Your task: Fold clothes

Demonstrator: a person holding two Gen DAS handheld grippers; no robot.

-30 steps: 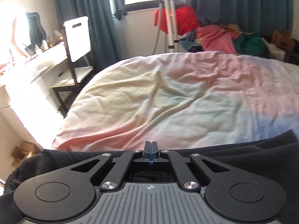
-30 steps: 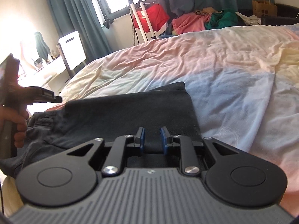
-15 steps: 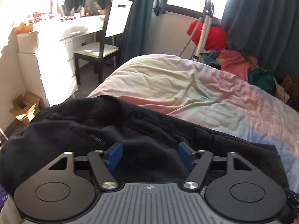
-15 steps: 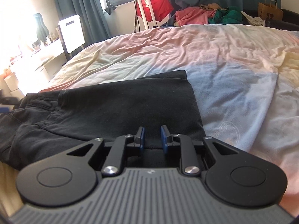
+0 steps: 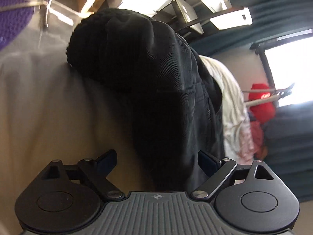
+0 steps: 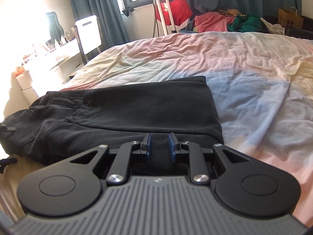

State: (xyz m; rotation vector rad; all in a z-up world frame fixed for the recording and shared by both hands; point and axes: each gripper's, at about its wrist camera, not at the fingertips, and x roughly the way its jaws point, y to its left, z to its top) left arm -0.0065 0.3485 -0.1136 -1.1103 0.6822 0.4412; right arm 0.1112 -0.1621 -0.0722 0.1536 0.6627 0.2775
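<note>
The folded black cotton trousers (image 6: pixel 125 113) lie at centre frame on the pastel bedsheet (image 6: pixel 244 74). The right gripper (image 6: pixel 158 146) hovers slightly parted; the left gripper (image 5: pixel 156 162) gapes wide.

A bed (image 6: pixel 225 62) with a crumpled pastel sheet in pink, pale yellow and blue carries the things. Folded black trousers (image 6: pixel 137 107) lie flat on its near left part, their waistband end hanging over the left edge. A heap of pink and green clothes (image 6: pixel 227 21) sits at the far side.
</note>
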